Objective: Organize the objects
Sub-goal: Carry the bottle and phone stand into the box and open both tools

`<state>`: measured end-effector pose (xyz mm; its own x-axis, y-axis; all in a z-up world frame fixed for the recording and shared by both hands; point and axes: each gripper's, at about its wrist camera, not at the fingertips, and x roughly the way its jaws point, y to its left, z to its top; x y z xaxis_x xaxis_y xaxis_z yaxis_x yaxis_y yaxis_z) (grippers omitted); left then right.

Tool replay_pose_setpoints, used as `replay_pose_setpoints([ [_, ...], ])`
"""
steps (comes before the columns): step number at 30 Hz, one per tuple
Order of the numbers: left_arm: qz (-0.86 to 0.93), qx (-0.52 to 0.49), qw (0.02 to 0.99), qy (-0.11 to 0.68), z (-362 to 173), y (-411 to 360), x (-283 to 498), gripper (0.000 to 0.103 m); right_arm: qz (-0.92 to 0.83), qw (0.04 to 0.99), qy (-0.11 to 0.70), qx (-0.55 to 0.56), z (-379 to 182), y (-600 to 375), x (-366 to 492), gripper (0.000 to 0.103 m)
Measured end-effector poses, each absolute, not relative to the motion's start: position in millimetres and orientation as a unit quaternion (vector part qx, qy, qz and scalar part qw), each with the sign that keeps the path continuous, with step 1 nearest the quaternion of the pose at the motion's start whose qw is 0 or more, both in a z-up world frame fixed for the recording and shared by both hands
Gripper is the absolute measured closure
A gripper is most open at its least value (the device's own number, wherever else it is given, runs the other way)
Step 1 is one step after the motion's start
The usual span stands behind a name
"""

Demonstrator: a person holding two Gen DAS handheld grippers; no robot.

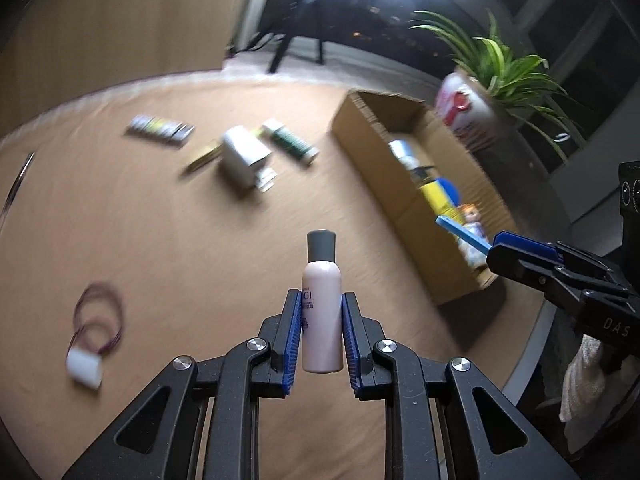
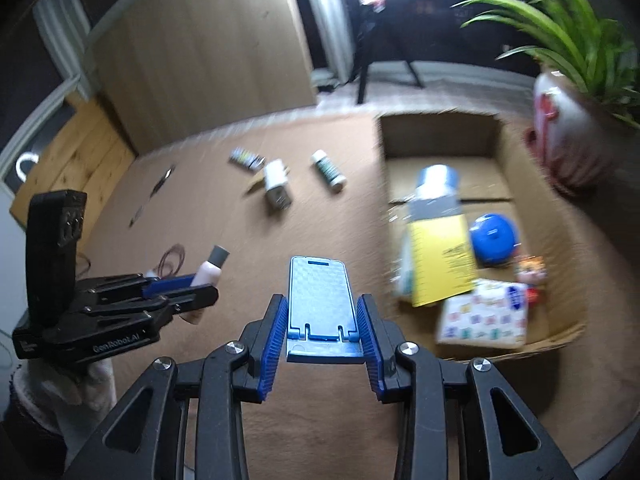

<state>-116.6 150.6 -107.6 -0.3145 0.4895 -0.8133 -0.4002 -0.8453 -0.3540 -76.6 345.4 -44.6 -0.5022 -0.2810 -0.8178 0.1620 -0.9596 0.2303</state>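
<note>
You were mid-carry: your left hand-held gripper (image 1: 321,332) was clamped on a pale bottle (image 1: 322,312), your right hand-held gripper (image 2: 322,330) on a blue phone stand (image 2: 319,306), both above the tabletop (image 1: 180,240). Next, likely lower them into the cardboard box (image 2: 440,136) at right.

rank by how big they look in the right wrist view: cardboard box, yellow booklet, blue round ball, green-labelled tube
1. Open brown cardboard box, by far the largest.
2. Yellow booklet lying inside it.
3 and 4. Blue round ball and green-labelled tube on the table: similar, and the tube lies farther off, so no ranking.
</note>
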Motion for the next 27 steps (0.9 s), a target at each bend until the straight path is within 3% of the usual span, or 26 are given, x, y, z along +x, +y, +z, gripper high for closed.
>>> replay_pose_setpoints([
  [12, 0.808, -0.492, 0.325, -0.008, -84.6, 255.1, -143.9, 0.082, -0.886, 0.035, -0.084, 0.455, -45.6, 429.4, -96.3, 0.070],
  [25, 0.814, -0.483, 0.320, 0.036, -85.3, 323.3, -171.9, 0.082, -0.883, 0.014, -0.077, 0.464, -62.3, 453.0, -109.1, 0.070],
  [27, 0.819, -0.478, 0.316, 0.039, -84.1, 325.5, -173.6, 0.075, -0.881, 0.019, -0.075, 0.466, -63.3, 452.5, -109.5, 0.069],
])
